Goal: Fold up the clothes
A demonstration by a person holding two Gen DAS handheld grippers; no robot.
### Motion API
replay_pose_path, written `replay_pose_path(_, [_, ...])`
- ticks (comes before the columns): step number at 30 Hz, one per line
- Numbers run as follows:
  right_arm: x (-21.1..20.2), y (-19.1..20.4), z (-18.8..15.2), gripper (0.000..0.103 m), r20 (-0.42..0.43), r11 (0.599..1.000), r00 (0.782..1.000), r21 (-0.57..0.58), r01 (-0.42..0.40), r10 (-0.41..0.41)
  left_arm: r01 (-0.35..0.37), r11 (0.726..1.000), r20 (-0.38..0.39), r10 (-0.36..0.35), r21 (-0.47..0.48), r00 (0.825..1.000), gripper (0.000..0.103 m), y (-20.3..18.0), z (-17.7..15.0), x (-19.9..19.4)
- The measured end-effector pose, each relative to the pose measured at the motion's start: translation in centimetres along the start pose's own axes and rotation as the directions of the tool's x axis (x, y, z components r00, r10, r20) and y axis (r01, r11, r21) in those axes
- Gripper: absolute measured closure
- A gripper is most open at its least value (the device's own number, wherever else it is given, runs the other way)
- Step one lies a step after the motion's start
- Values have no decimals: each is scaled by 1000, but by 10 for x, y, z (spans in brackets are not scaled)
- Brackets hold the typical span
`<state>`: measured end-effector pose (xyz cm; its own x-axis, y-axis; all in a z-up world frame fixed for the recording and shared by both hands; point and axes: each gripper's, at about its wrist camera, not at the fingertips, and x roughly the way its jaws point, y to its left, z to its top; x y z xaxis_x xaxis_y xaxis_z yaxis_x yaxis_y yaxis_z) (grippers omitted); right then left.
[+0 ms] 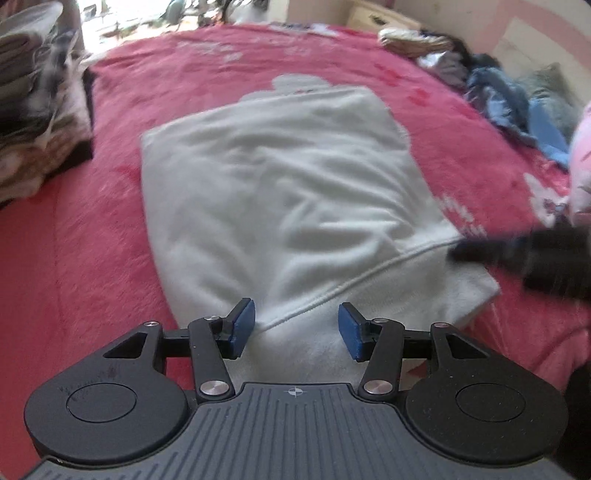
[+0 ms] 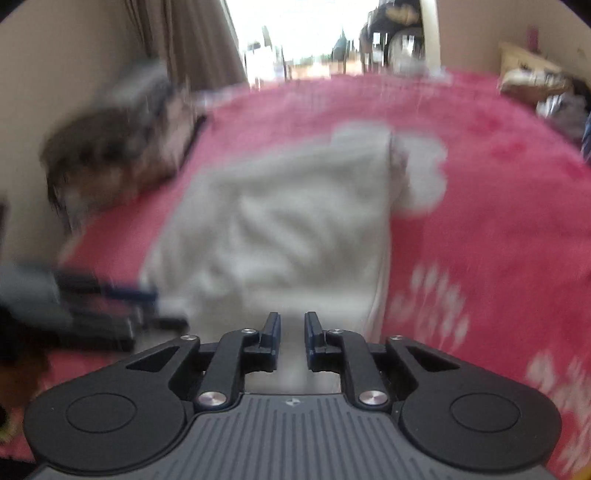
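We hold left gripper [image 1: 296,328] above near hem of folded white garment [image 1: 280,199], blue pads [image 1: 242,328] apart, nothing between. Right gripper [image 1: 517,254] blurred at garment's right corner. Pink blanket [image 1: 110,258] underneath.

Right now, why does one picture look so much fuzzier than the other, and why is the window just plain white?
Right wrist view: heavy motion smear over the white garment and pink blanket; the window is blown out by daylight. Left wrist view: sharper, cloth creases readable, only the right gripper streaked. Both bend straight edges, being fisheye.
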<state>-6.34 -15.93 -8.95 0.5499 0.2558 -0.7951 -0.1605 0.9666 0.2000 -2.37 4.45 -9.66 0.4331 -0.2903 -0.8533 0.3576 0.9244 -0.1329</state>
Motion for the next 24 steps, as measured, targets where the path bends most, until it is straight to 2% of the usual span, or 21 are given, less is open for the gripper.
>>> replay_pose_path(2, [9,6,-13,87,-11,999,999,-9,33,-33,-36,999,-13,36,8,999,49,-6,-1,2])
replay_pose_path(9, [9,5,-9,84,-9,998,999,40,39,-39,-136,991,-32,136,-9,990,38,-24,1,5])
replay_pose_path(24, [10,-1,-16,83,0,996,1000,87,22,-22,-188,981,-47,185,-46,982,29,-28,1,6])
